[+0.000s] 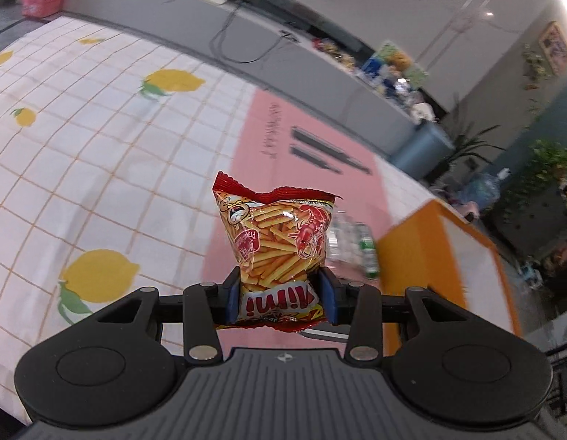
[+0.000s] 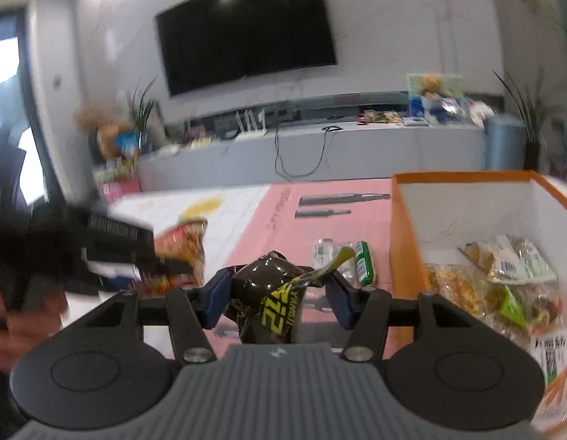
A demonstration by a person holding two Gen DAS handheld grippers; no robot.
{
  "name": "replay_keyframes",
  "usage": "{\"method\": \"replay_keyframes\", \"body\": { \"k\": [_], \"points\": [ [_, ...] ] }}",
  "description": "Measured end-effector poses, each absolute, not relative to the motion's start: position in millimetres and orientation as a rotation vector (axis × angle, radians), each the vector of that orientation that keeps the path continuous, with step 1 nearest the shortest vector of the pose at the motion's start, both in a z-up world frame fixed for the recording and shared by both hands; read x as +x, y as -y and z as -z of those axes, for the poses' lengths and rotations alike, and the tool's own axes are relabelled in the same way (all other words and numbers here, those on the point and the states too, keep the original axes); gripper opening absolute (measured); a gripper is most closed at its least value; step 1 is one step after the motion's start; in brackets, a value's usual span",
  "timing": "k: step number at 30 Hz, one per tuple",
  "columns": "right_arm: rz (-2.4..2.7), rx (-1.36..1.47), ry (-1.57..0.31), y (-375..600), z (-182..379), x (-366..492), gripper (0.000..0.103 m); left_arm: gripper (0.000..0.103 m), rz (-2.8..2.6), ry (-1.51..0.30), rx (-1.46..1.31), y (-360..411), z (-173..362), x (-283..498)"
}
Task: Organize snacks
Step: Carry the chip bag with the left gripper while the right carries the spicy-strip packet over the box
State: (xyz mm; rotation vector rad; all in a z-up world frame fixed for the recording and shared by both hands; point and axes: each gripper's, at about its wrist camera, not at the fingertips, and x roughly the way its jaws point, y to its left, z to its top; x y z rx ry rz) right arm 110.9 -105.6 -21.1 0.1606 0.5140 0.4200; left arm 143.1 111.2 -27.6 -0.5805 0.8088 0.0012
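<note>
1. My left gripper (image 1: 279,295) has its blue pads pressed on both sides of a red-and-yellow plastic bag of prawn sticks (image 1: 278,242), jaws about half apart. The bag stands upright between them, off the table.
2. Below it lies a white cloth with an orange grid and yellow lemons (image 1: 100,139), and beside that a pink mat printed with dark bars (image 1: 283,135).
3. My right gripper (image 2: 279,295) is clamped on a crumpled black foil packet with yellow-green lettering (image 2: 272,293), jaws roughly half apart. The packet is held above the pink mat (image 2: 320,198).
4. From the right wrist view, the left gripper (image 2: 166,267) shows blurred at left, carrying the prawn-stick bag (image 2: 184,242).
5. An orange-rimmed cardboard box with white inner walls (image 2: 400,227) sits just right of the packet; several snack packets (image 2: 503,256) lie inside.
6. On the mat beside the box lie a small green-and-white packet (image 2: 365,262) and a clear wrapper (image 2: 323,251).
</note>
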Motion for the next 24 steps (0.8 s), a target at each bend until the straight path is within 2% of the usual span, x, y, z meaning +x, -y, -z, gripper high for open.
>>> {"method": "replay_keyframes", "body": {
  "k": [6, 14, 17, 24],
  "points": [
    [-0.369, 0.191, -0.396, 138.1, -16.5, 103.0, 0.056, 0.047, 0.085, -0.762, -0.582, -89.8, 5.6, 132.8],
    [-0.258, 0.162, -0.345, 203.5, -35.4, 112.2, 0.056, 0.047, 0.167, -0.699, -0.517, -44.1, -16.9, 134.6],
    [-0.193, 0.197, -0.375, 230.6, -32.5, 127.6, 0.056, 0.047, 0.198, -0.696, -0.519, -27.7, -19.8, 139.1],
    [-0.208, 0.309, -0.587, 264.5, -8.3, 184.4, 0.056, 0.047, 0.244, -0.698, -0.472, 21.2, -20.2, 157.2]
  ]
}}
